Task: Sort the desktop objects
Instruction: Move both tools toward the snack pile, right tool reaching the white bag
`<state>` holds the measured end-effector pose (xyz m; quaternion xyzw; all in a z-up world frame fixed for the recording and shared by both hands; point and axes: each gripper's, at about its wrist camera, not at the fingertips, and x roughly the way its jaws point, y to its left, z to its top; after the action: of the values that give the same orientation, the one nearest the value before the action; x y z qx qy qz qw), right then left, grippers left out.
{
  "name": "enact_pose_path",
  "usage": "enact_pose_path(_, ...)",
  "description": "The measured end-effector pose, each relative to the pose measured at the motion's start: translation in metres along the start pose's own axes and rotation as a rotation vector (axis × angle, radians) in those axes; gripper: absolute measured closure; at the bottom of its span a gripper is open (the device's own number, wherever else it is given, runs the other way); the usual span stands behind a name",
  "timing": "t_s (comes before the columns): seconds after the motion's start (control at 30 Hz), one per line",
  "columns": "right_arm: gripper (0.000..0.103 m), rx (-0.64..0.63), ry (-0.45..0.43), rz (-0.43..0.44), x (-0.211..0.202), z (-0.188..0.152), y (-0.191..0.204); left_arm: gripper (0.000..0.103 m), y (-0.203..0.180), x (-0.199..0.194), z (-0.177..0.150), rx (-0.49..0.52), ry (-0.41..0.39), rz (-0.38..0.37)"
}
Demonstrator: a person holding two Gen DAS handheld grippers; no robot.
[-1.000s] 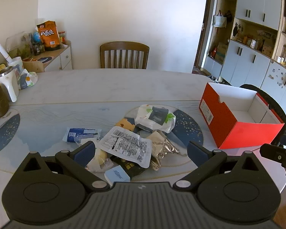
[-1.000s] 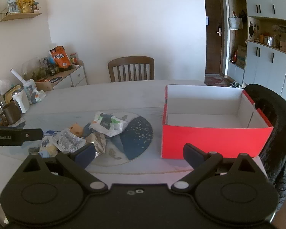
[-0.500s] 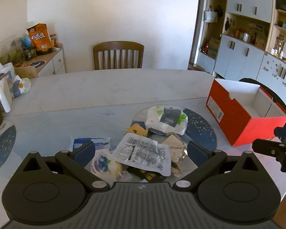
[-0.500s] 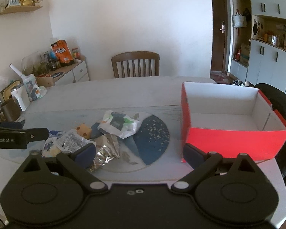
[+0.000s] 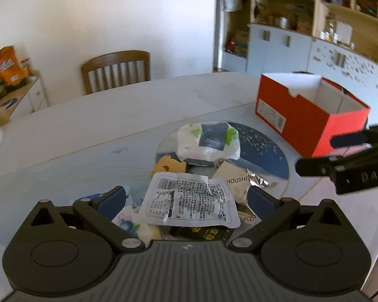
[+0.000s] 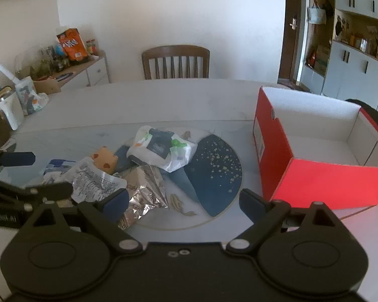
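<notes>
A crinkled white packet (image 5: 189, 198) printed with black text tops the snack pile on the surface (image 5: 88, 125), between the left gripper's (image 5: 186, 198) released jaws. The right gripper (image 6: 181, 201) hangs released too, beside the red box (image 6: 315, 176).

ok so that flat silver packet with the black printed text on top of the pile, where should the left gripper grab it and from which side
Take the silver printed packet by its near edge, coming in low from the camera side. It lies flat, label side up, on top of the other wrappers, already between the open fingers of the left gripper. Its sealed rim is thin and lifts slightly, so one finger could probably slip under it.
</notes>
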<state>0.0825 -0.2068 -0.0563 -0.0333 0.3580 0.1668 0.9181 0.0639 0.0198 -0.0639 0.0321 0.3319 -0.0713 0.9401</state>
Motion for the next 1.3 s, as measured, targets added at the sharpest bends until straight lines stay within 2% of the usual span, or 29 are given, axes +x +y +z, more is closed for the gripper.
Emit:
enact_pose_path(0.17, 0.01, 0.016, 0.02, -0.02, 0.013, 0.005, 0.003, 0.0, -0.002, 0.017, -0.003, 0.054, 0.011, -0.035)
enact_pose_path(0.5, 0.01, 0.021, 0.007, -0.055, 0.052, 0.038, 0.008, 0.0, 0.013, 0.032, 0.003, 0.02, 0.019, -0.047)
enact_pose_path(0.77, 0.014, 0.018, 0.043, -0.073, 0.087, 0.045, 0.012, 0.0, 0.025, 0.051, 0.011, -0.008, 0.046, -0.066)
enact_pose_path(1.03, 0.015, 0.011, 0.065, -0.079, 0.11, 0.048, 0.016, 0.001, 0.021, 0.064, 0.004, 0.011, 0.094, -0.089)
enact_pose_path(1.3, 0.022, 0.002, 0.089, -0.086, 0.132, 0.052, 0.019, 0.013, 0.022, 0.066, 0.003, -0.005, 0.115, -0.108)
